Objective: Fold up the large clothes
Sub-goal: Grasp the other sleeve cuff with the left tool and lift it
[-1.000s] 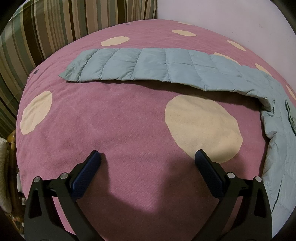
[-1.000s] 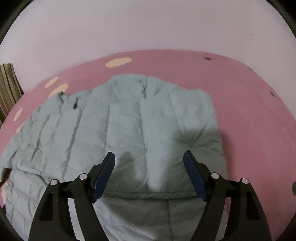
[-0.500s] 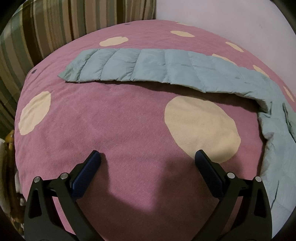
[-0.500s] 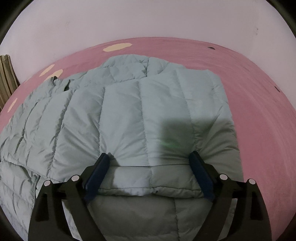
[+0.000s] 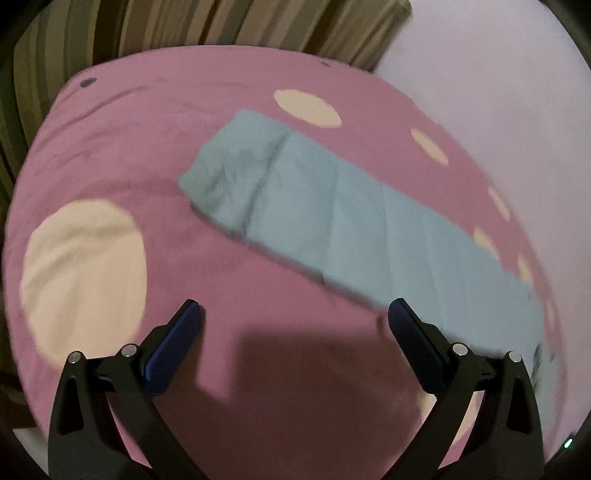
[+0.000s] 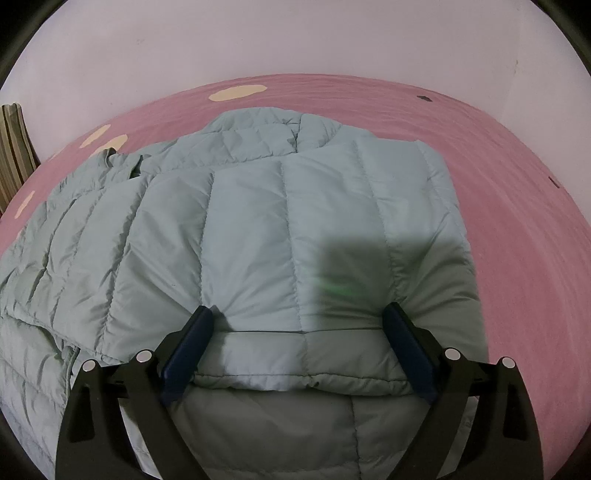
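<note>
A pale blue-grey quilted puffer jacket (image 6: 258,229) lies on a pink bed cover (image 6: 517,229). In the right wrist view one sleeve is folded across the jacket's body, and the sleeve's cuff end (image 6: 295,358) lies between the fingers of my right gripper (image 6: 301,323), which is open and rests low on the jacket. In the left wrist view the other sleeve (image 5: 332,214) stretches straight out across the cover. My left gripper (image 5: 293,315) is open and empty, above the cover, with the sleeve just beyond its right finger (image 5: 410,339).
The pink cover (image 5: 147,147) carries cream dots (image 5: 81,273). A striped curtain (image 5: 184,22) hangs behind the bed's far left side. A plain pale wall (image 6: 295,37) runs along the far edge. The bed's left edge drops off at the frame's lower left.
My left gripper has swung toward the outstretched sleeve, which now looks nearer and diagonal. My right gripper came down onto the folded sleeve, whose cuff now sits between its open fingers.
</note>
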Available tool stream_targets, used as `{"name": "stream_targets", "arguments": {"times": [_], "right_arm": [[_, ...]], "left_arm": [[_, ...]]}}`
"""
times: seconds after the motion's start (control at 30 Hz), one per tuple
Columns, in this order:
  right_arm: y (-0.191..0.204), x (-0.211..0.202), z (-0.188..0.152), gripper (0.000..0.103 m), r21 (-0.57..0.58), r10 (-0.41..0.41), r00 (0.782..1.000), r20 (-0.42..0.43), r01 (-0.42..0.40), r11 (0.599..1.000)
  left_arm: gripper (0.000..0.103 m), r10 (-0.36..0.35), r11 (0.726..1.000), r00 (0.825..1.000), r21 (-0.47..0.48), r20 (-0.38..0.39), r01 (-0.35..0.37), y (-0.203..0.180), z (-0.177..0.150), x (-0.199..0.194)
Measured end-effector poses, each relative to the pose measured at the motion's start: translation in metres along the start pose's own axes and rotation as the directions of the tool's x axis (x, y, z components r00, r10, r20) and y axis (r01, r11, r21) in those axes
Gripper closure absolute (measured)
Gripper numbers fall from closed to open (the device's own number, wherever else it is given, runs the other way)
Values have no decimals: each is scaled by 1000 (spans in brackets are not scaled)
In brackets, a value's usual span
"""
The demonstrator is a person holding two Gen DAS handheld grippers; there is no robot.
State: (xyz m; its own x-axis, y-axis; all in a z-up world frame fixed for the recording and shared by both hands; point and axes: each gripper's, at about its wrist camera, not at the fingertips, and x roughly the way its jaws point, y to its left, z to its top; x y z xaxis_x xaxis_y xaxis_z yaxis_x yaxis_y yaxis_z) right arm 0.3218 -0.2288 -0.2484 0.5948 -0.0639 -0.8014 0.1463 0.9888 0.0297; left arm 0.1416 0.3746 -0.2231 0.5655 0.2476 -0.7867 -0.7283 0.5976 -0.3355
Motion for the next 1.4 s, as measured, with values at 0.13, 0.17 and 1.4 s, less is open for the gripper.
{"name": "stream_targets", "arguments": {"times": [0.13,0.17,1.4], "right_arm": [[0,1,1,11,-1,0,1000,-2,0,1000],[-1,1,1,11,-2,1,1000,-1,-1,1000],[-2,0,-1,8,-4,-8,1000,-16,8,1000]], "left_arm": [[8,-24,998,999,-64,29,26,12,23,16],[11,-31,996,999,-85,38,34,17,28,20],[99,-84,970,969,240,231,27,-99,36,-35]]}}
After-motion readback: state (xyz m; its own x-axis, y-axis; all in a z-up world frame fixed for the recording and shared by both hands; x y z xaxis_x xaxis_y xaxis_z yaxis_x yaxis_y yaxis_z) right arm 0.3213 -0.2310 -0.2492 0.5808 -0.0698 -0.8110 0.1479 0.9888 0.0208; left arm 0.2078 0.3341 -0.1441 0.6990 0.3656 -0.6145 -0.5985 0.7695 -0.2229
